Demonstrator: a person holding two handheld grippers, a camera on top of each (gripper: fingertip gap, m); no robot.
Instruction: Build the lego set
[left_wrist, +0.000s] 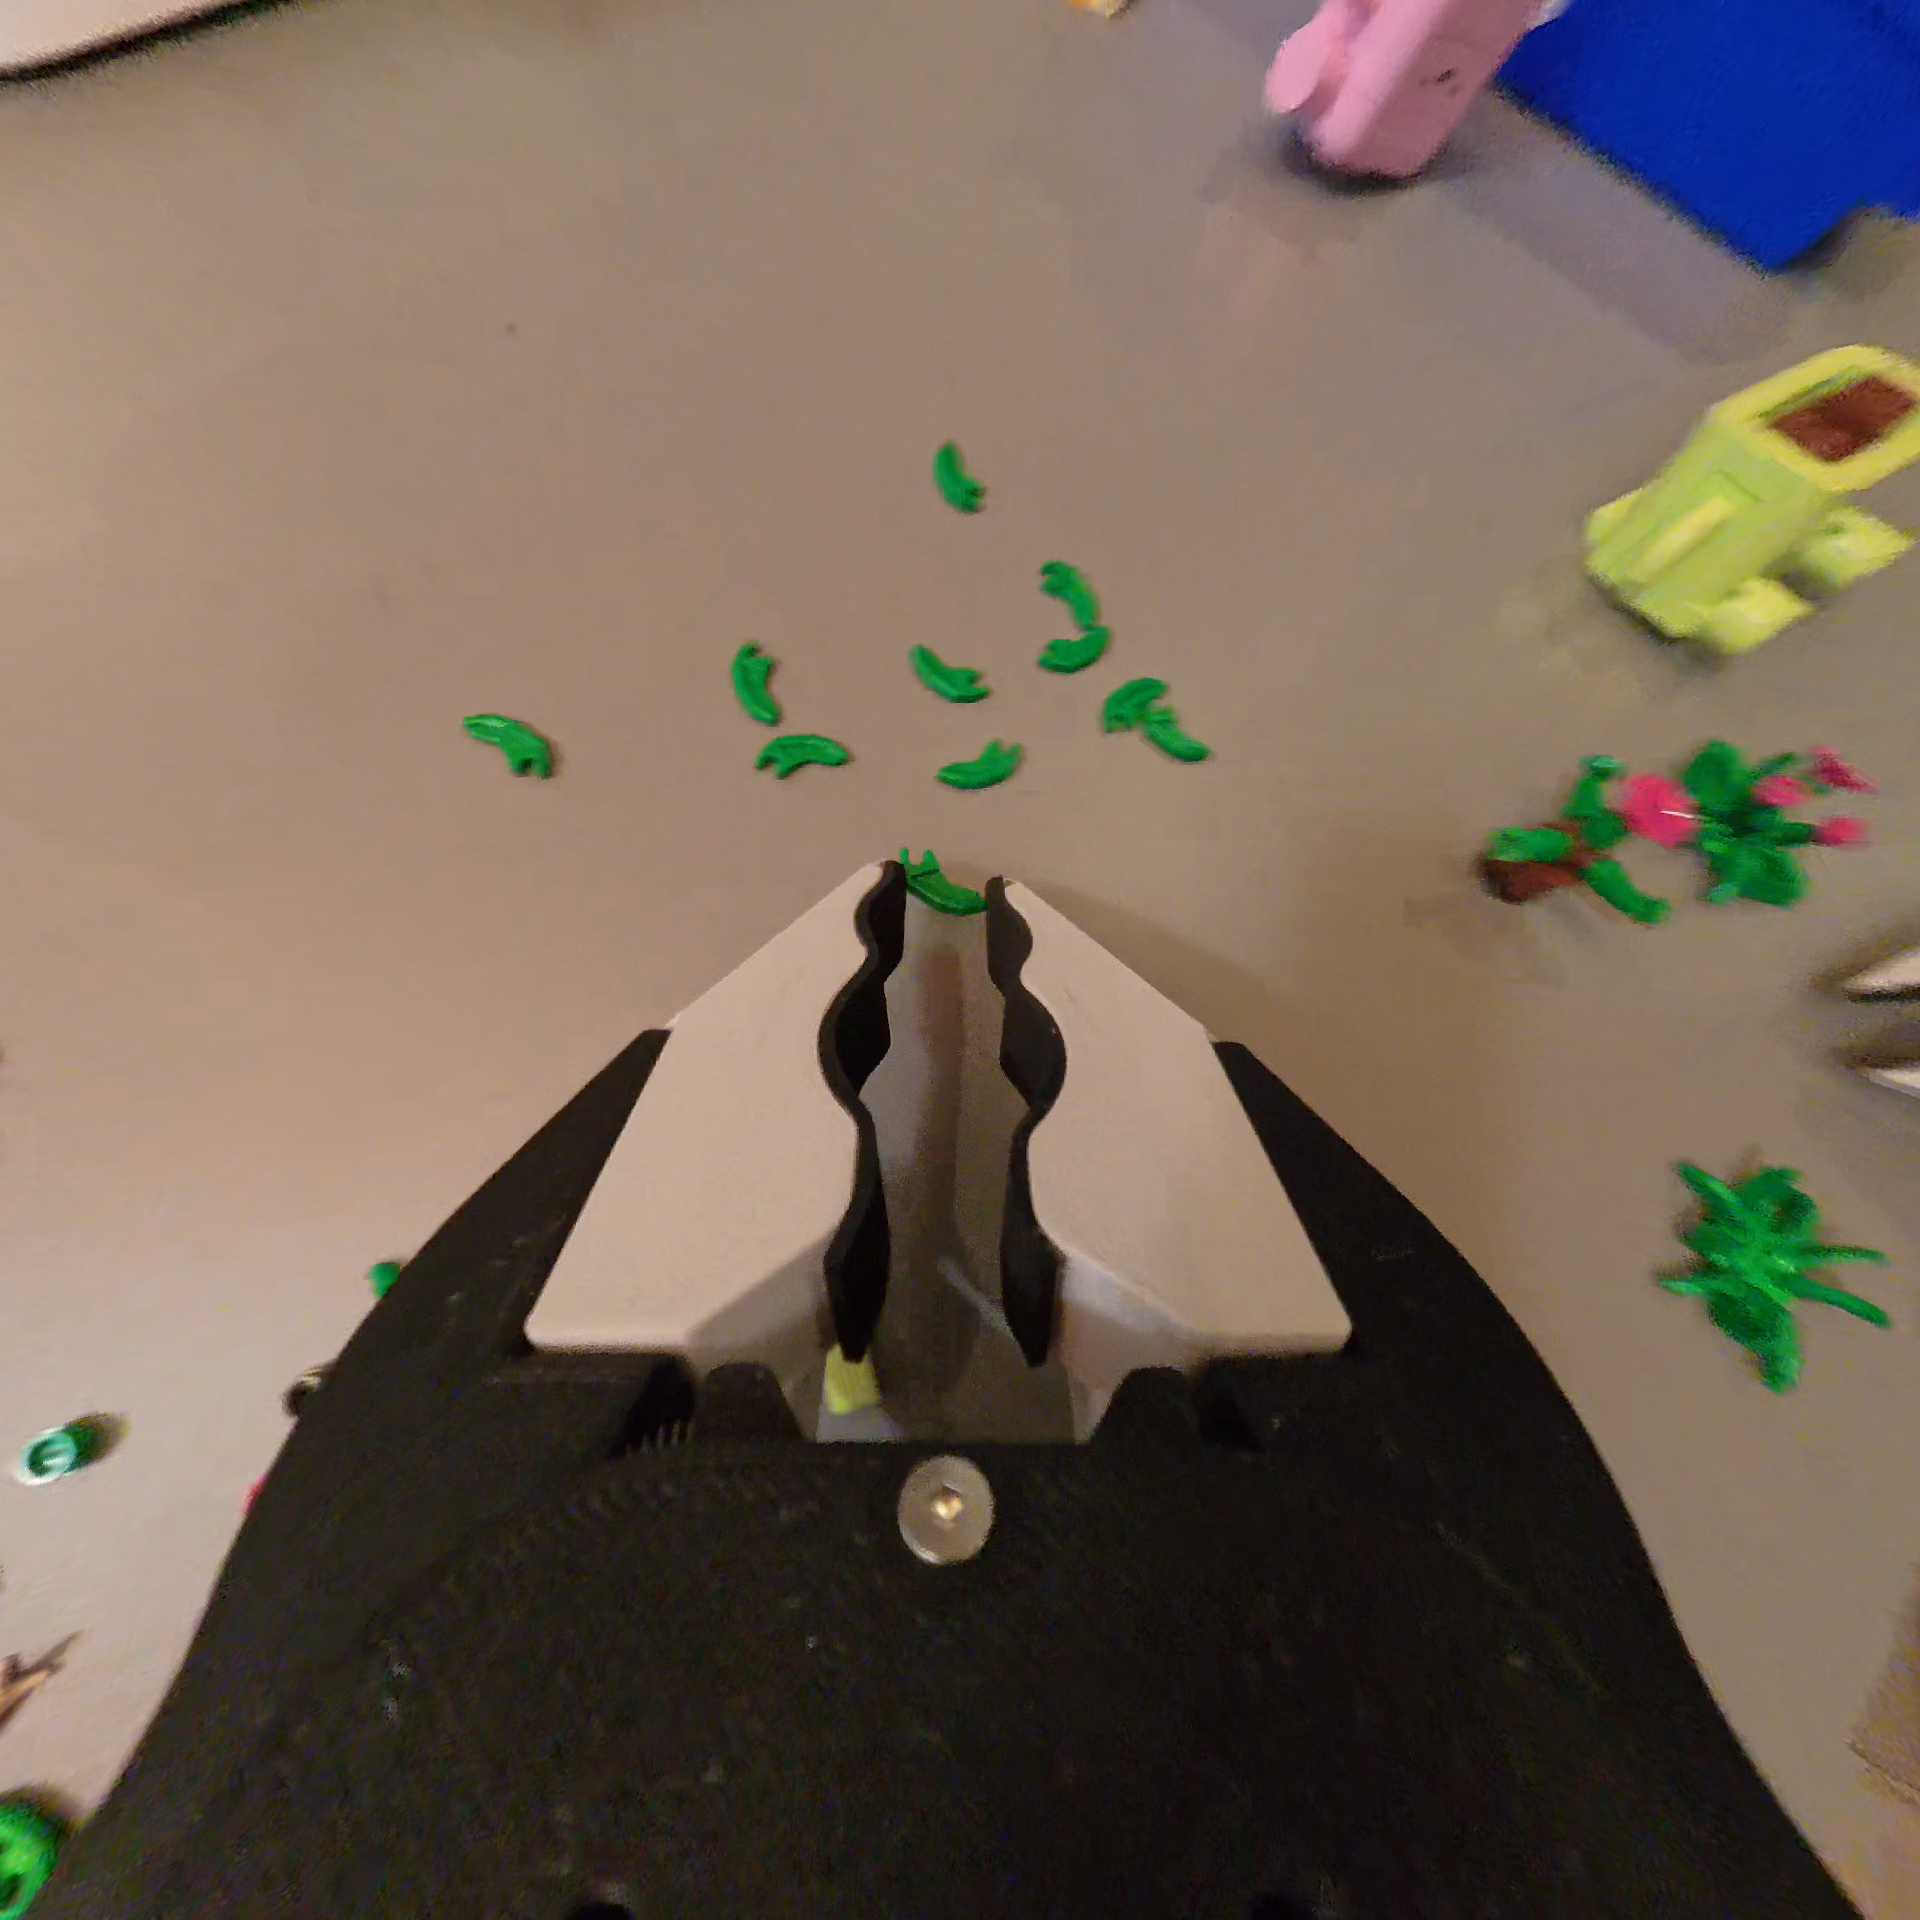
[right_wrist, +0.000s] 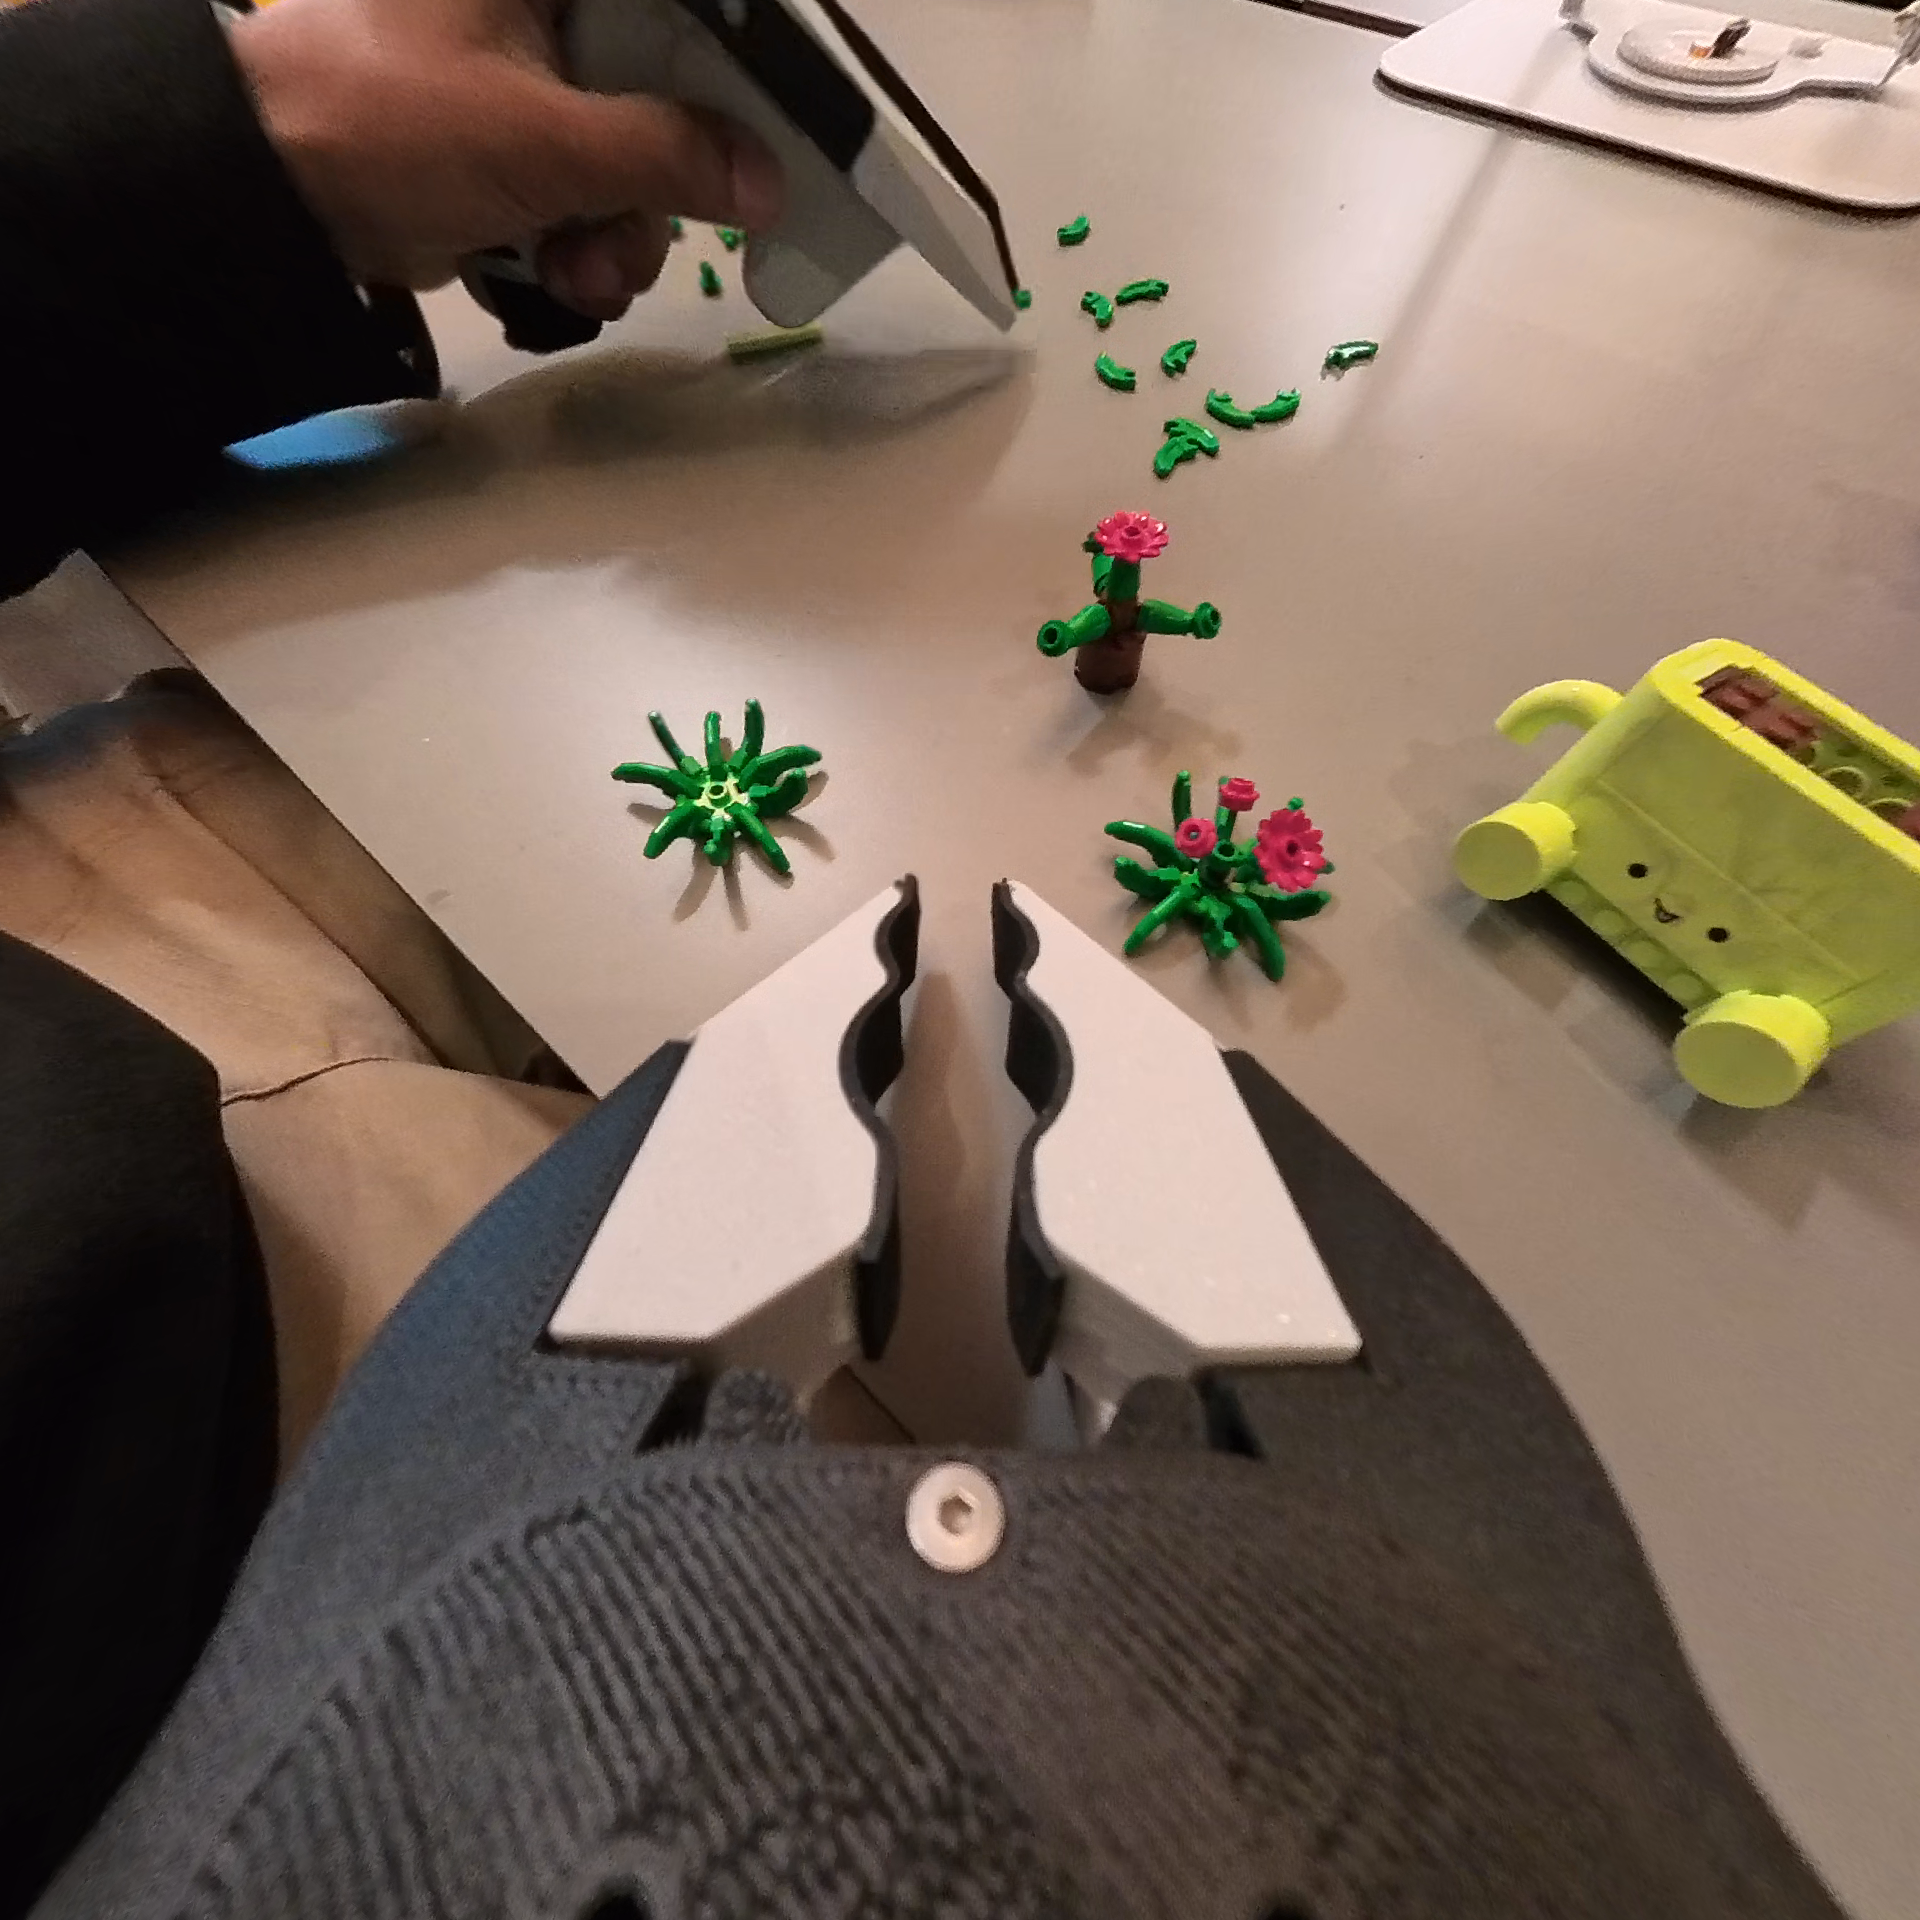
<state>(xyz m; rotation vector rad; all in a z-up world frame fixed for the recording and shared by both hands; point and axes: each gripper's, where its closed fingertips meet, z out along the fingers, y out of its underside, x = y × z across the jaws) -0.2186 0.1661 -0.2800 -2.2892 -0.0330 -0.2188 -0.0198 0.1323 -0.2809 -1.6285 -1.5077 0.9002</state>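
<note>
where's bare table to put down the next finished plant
Bare table lies right of the right hand-held gripper, below the lime pot. Another free patch sits between the leafy rosette and the brown stem. It is crowded around the loose green leaves by the left hand-held gripper.

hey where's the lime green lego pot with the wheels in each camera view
Left wrist view: lime green pot at the right edge, upper half, blurred.
Right wrist view: at the right edge, mid-height, tipped on its side, right of the right tool.
Shared landmark: the scattered green leaf pieces.
</note>
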